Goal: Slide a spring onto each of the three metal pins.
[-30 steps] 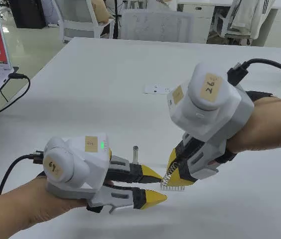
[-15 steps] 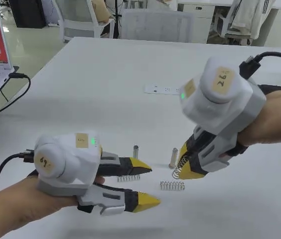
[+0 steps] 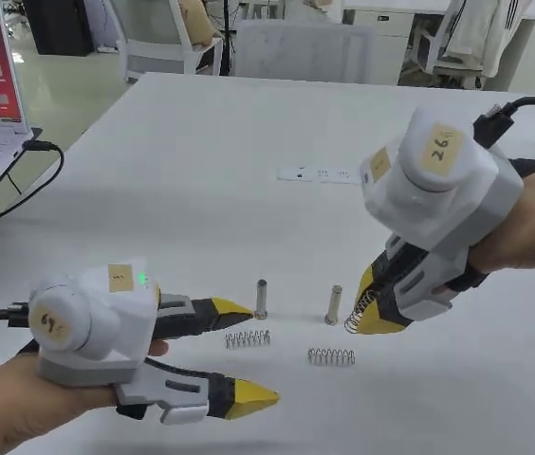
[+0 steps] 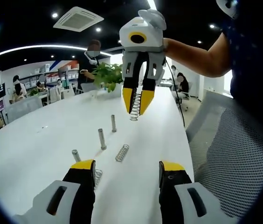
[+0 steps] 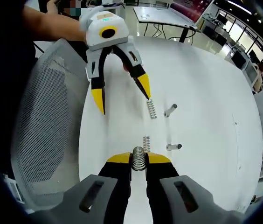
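Spring gripped in closed right gripper, raised beside a pin (likely being lined up for threading). Left gripper noted open and empty, near two loose springs on table.

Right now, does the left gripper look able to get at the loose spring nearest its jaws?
Probably yes. The left gripper is open, and the spring lies flat on the table just ahead of its jaws; the nearby pin stands beside it, not across the way.
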Motion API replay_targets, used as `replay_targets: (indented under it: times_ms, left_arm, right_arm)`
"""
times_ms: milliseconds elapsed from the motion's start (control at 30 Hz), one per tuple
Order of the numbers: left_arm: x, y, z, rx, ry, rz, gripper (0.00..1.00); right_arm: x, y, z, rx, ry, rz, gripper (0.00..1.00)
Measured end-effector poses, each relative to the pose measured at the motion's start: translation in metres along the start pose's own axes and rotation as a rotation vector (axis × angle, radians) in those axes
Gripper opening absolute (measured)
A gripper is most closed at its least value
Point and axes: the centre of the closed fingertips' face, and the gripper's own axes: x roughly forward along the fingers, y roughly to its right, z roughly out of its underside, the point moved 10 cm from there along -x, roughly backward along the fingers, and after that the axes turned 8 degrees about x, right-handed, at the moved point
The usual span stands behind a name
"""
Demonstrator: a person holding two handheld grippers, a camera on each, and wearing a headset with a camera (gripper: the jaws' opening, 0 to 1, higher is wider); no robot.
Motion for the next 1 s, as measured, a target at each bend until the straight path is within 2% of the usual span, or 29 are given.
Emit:
replay_targets:
  times_ms: [233,467,1000]
  left_arm:
    - [-0.012,-0.006,0.005,-0.024,0.002,-0.068,0.55]
    - [-0.019,-0.007,0.009,-0.042,0.006,-0.107,0.58]
    - [-0.025,0.0,0.015,-0.089,0.025,-0.16,0.66]
  right_arm:
    - [-0.007,0.009,0.006,0.021,0.0,0.019,0.09]
    - [-0.016,0.017,0.013,0.048,-0.004,0.046,0.09]
    - [-0.031,0.049,0.034,0.109,-0.056,0.115,0.09]
